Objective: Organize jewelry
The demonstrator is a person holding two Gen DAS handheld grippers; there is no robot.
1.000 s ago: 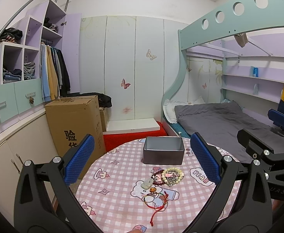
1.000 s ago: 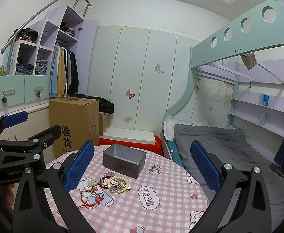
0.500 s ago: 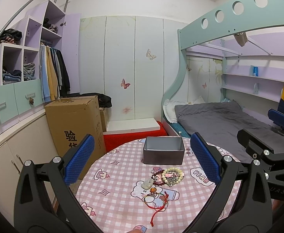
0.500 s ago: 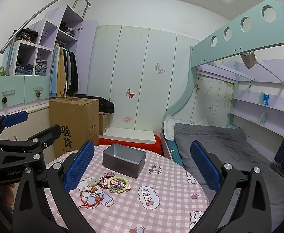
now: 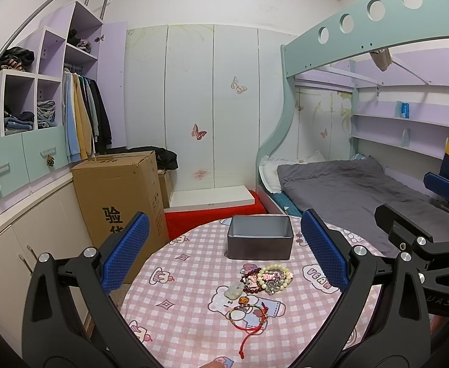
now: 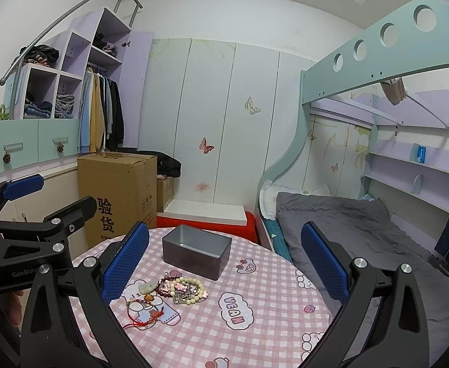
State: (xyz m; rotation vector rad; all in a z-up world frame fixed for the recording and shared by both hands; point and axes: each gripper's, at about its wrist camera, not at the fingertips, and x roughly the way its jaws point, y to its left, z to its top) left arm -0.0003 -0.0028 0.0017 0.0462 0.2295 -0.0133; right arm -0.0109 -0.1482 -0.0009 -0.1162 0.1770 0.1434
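Fingers spread wide on your left gripper (image 5: 224, 256) and right gripper (image 6: 224, 256), both empty above the table (image 6: 270, 331).
Tangled jewelry (image 5: 262, 282) lies before the grey box (image 5: 259, 242); one pinch could drag several pieces.

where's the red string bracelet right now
In both wrist views the red string bracelet lies on the checked tablecloth, nearest the cameras, in front of the bead pile.

No visible change. Left gripper (image 5: 224, 254) and right gripper (image 6: 224, 254) hold position, jaws wide. Jewelry pile (image 5: 265, 279) unmoved.
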